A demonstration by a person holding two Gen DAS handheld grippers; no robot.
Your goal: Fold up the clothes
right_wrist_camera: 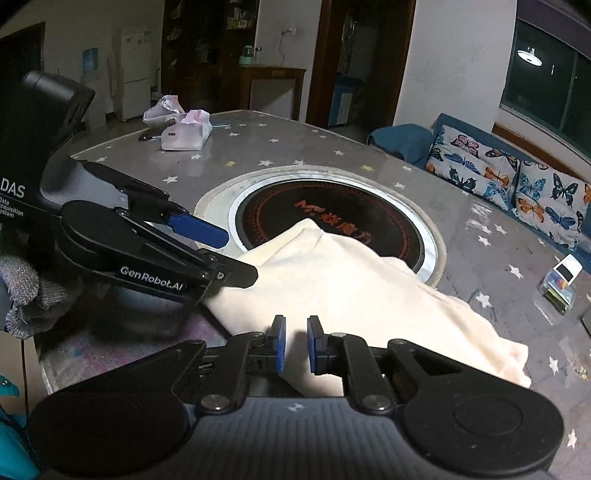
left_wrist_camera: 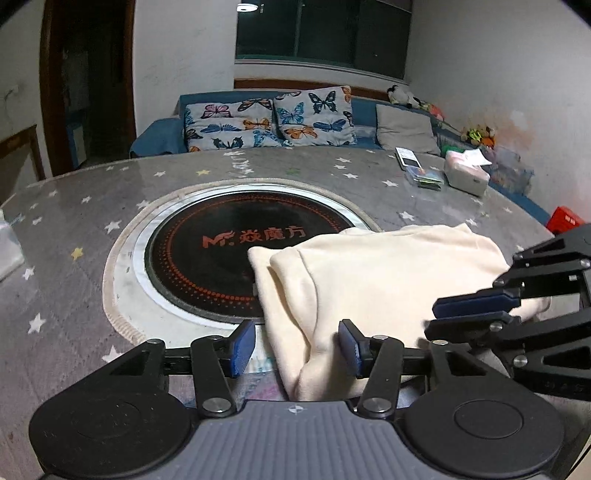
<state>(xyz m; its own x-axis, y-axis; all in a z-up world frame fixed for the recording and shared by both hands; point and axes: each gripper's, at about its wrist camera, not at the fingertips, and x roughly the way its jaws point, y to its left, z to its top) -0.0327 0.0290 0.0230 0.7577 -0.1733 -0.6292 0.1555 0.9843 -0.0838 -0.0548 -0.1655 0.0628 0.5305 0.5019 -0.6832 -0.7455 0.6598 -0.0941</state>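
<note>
Cloth (left_wrist_camera: 373, 280): cream, soft fleecy garment, folded into thick bundle with several layers. Lies on grey star-print table, near edge. Far corner overlaps black round plate set in table centre. In left wrist view: rounded folded edge at left, layered fold lines running down toward camera. In right wrist view (right_wrist_camera: 332, 288): bundle stretches from peaked corner on plate to flat, rumpled end at right. Surface mostly smooth, few creases.

We see white walls (left_wrist_camera: 177, 55), a dark night window (left_wrist_camera: 321, 33), a blue sofa (left_wrist_camera: 159, 136) with butterfly-print cushions (left_wrist_camera: 229, 125), and a white fridge (right_wrist_camera: 135, 70) beside dark wooden doorways (right_wrist_camera: 354, 59).
</note>
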